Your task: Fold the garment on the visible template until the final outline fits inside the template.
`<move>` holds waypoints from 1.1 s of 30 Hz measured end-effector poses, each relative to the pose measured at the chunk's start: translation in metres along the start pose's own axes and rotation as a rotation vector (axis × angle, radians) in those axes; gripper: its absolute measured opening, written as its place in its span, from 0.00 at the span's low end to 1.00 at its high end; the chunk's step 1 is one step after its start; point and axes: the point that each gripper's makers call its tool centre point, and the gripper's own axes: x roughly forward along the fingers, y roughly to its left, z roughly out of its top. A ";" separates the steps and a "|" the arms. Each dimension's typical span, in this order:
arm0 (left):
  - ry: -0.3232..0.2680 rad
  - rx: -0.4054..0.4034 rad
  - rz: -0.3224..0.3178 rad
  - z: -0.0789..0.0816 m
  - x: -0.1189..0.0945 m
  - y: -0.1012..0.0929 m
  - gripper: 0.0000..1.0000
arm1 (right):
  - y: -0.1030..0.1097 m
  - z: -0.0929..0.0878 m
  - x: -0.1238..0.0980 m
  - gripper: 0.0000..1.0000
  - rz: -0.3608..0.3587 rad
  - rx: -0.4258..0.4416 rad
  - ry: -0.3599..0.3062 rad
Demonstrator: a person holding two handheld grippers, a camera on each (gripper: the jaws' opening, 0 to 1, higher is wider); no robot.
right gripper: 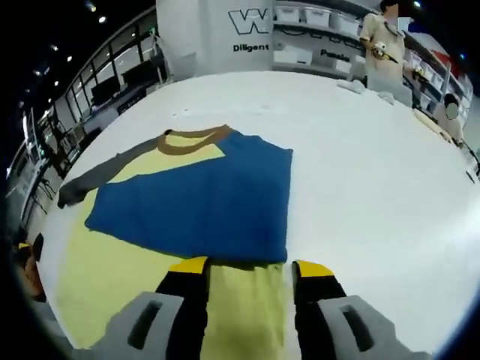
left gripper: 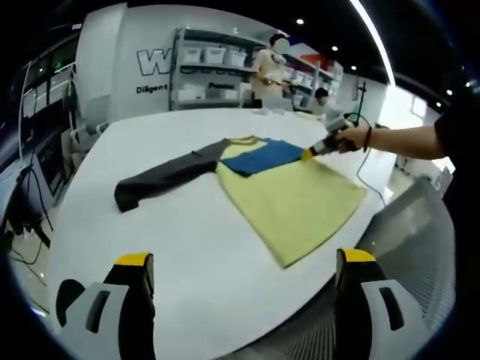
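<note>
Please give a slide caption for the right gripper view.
Right gripper open above the yellow shirt, at the edge of its folded blue sleeve.

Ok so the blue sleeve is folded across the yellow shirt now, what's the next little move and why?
Probably let the right gripper draw back from the blue sleeve, then bring the left gripper toward the grey sleeve. The blue sleeve already lies folded over the yellow body, while the grey one stretches out flat on the white table, unfolded, and the left gripper hangs open with nothing in it.
</note>
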 end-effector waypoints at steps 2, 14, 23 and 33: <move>0.000 -0.001 0.003 0.000 0.000 0.001 0.97 | 0.004 0.001 -0.002 0.59 0.013 -0.001 -0.005; 0.002 -0.010 0.023 0.000 0.003 0.008 0.98 | 0.032 0.014 -0.028 0.99 0.108 -0.024 -0.094; -0.004 -0.011 0.039 0.003 0.004 0.015 0.98 | 0.050 0.020 -0.056 0.99 0.180 -0.080 -0.137; -0.034 0.016 0.121 0.021 0.002 0.047 0.98 | 0.063 0.013 -0.087 0.99 0.232 -0.108 -0.168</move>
